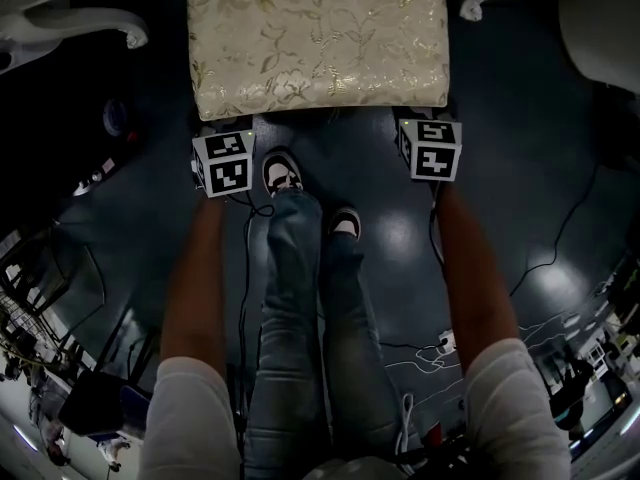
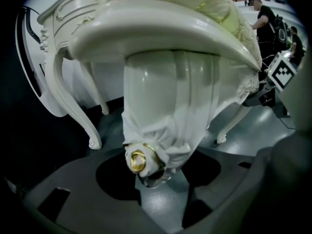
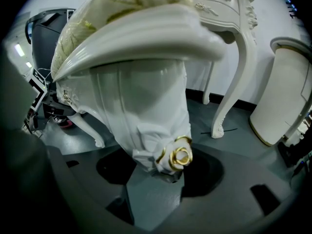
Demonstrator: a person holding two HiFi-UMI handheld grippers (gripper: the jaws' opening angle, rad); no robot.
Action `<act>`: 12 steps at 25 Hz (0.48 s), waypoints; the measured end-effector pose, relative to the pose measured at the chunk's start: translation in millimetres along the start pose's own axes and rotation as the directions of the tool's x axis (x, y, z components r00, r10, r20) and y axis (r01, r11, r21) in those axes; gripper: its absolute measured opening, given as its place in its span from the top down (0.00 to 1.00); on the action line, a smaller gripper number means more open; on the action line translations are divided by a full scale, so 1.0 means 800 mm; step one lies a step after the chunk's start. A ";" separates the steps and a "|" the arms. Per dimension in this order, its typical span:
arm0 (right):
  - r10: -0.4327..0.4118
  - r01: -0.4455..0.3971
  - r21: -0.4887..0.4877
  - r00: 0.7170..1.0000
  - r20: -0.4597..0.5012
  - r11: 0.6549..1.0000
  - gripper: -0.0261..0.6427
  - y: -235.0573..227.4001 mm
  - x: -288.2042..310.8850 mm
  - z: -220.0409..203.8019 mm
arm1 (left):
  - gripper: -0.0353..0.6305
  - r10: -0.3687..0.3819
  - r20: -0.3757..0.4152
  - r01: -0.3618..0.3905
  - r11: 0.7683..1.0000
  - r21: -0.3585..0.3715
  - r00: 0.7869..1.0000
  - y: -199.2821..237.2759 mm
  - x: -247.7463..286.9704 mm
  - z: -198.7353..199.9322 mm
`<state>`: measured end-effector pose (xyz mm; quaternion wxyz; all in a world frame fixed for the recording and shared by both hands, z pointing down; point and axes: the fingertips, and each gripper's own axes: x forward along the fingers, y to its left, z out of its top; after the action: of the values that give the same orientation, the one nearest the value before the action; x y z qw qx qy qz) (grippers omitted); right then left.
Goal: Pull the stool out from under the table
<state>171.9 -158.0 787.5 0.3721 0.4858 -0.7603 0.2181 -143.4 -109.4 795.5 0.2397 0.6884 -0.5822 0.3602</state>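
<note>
1. The stool (image 1: 318, 38) sits between the table legs (image 1: 75, 23). The left tool (image 1: 224, 148) is clamped on its near-left leg (image 2: 165, 111), the right tool (image 1: 430, 146) on its near-right leg (image 3: 146, 111).
2. Legs are glossy and tapered, so grip could slip under pull.
3. Uneven pull could yaw the stool into a table leg.
4. Shoes (image 1: 283, 173) are just behind it: possible toe hit.

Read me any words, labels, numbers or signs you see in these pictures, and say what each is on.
No readable text anywhere.
Left marker cube and right marker cube: black-and-white square patterns only, no letters.
Stool cushion: gold leaf pattern, no words.
</note>
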 end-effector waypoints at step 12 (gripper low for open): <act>0.002 -0.002 0.015 1.000 -0.020 1.000 0.57 0.003 -0.004 -0.003 | 0.56 -0.001 -0.004 0.001 1.000 0.001 1.000 0.002 -0.007 0.002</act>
<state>171.5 -153.7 786.6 0.3759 0.4857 -0.7552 0.2291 -145.2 -107.6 789.8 0.2408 0.6880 -0.5813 0.3616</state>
